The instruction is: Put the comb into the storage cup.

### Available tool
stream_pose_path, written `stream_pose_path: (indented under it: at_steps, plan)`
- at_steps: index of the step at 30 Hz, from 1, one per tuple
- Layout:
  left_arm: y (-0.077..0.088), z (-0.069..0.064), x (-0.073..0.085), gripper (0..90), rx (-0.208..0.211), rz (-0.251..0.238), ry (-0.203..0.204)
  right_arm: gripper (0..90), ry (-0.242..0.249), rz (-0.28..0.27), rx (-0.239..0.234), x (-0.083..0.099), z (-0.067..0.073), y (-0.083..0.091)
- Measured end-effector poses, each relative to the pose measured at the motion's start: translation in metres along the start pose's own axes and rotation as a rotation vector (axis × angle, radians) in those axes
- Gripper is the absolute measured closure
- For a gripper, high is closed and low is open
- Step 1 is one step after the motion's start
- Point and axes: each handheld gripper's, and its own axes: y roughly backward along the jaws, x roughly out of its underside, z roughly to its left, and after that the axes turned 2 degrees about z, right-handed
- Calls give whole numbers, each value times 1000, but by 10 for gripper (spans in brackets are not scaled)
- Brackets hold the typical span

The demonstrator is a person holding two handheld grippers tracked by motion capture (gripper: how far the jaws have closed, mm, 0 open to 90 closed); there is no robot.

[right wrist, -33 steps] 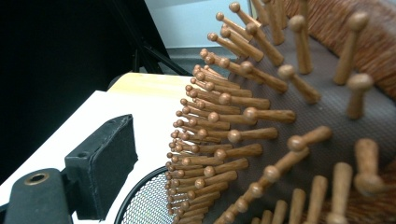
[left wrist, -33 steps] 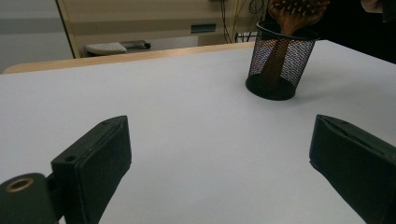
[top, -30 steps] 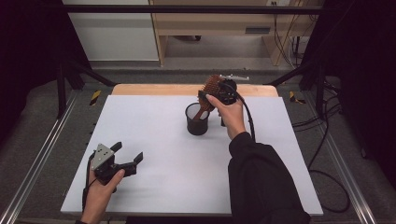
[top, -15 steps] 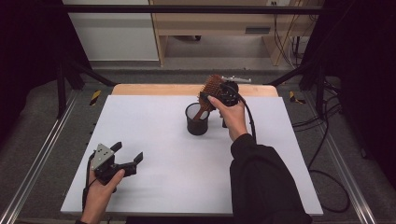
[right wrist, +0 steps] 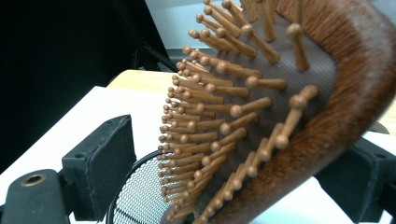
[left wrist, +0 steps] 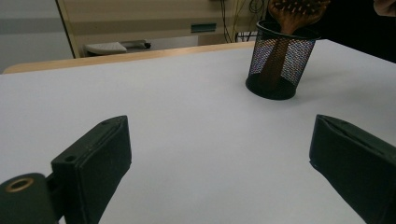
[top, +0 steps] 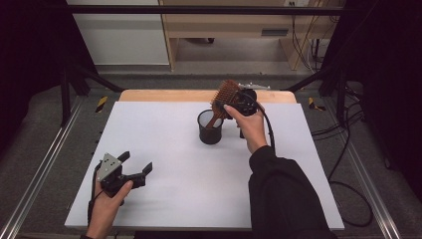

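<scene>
While the white table (top: 164, 149) lies broad beneath, the black mesh cup (top: 209, 128) stands toward its far side with the wooden hairbrush (top: 225, 95) handle-down inside, head leaning out; the right gripper (top: 238, 105) has jaws parted about the head, though whether they press it I cannot tell; the left gripper (top: 133, 171) rests spread and empty; let go gently, then lift straight away, lest the cup tip.
</scene>
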Motion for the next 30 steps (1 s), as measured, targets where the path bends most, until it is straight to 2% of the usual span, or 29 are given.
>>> stream_pose_path:
  at_steps: [10, 25, 30]
  plan:
    - [0, 0, 0, 60, -1, 1, -1, 113, 46, -4, 6, 1, 2, 10]
    - [0, 0, 0, 60, -2, 2, -2, 98, 67, -21, 9, 2, -1, 30]
    - [0, -1, 0, 60, -3, 2, -2, 93, 75, -28, -2, 1, -2, 37]
